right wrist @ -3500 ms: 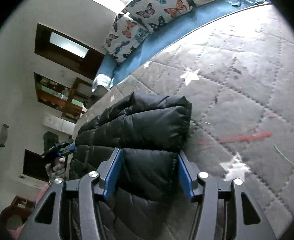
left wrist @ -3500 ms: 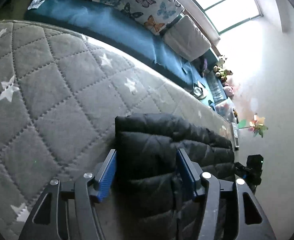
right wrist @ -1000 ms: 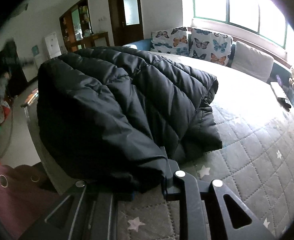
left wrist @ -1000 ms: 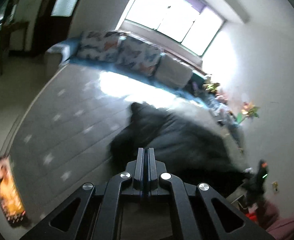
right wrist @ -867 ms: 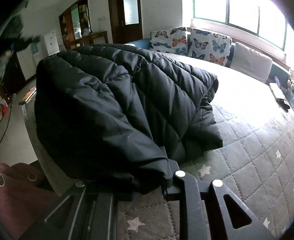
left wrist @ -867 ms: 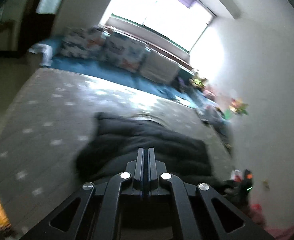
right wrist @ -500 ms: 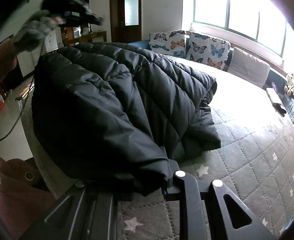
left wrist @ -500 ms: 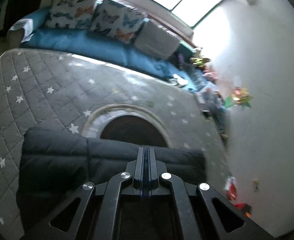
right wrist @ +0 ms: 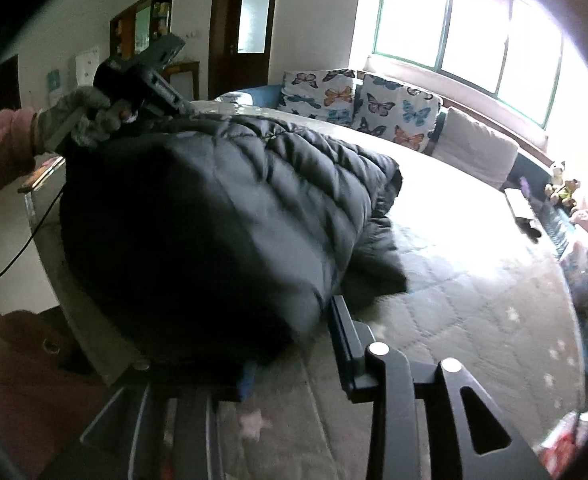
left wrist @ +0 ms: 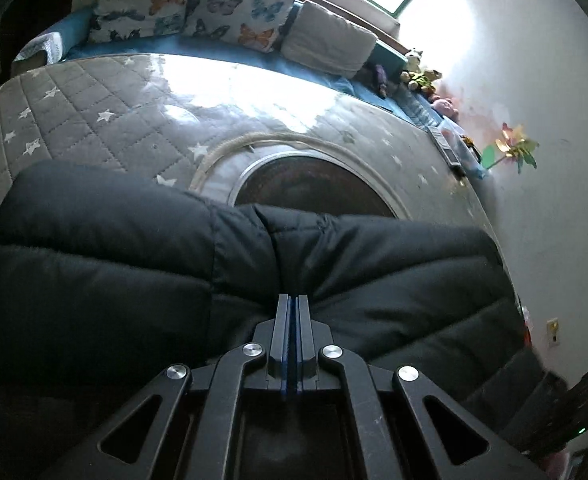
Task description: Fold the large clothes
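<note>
A black quilted puffer jacket (left wrist: 134,264) lies folded on the grey star-patterned bed cover (left wrist: 94,120). My left gripper (left wrist: 292,300) is shut, its tips pressed onto the top of the jacket with no fabric visibly between them. In the right wrist view the jacket (right wrist: 222,216) bulges up in front of my right gripper (right wrist: 294,344). Its jaws stand apart, with the jacket's edge lying between them and covering the left finger. The left gripper, held in a gloved hand (right wrist: 78,120), rests on the jacket's far top.
Butterfly cushions (left wrist: 198,12) and a grey pillow (left wrist: 329,40) line a blue bench under the window. Soft toys (left wrist: 417,72) and a remote (left wrist: 445,148) sit along the right edge. A round lens reflection shows over the cover. A door (right wrist: 246,24) stands behind.
My left gripper has swung over and come down onto the jacket's top. My right gripper was shut on the jacket's edge and has now opened; the fabric has slumped.
</note>
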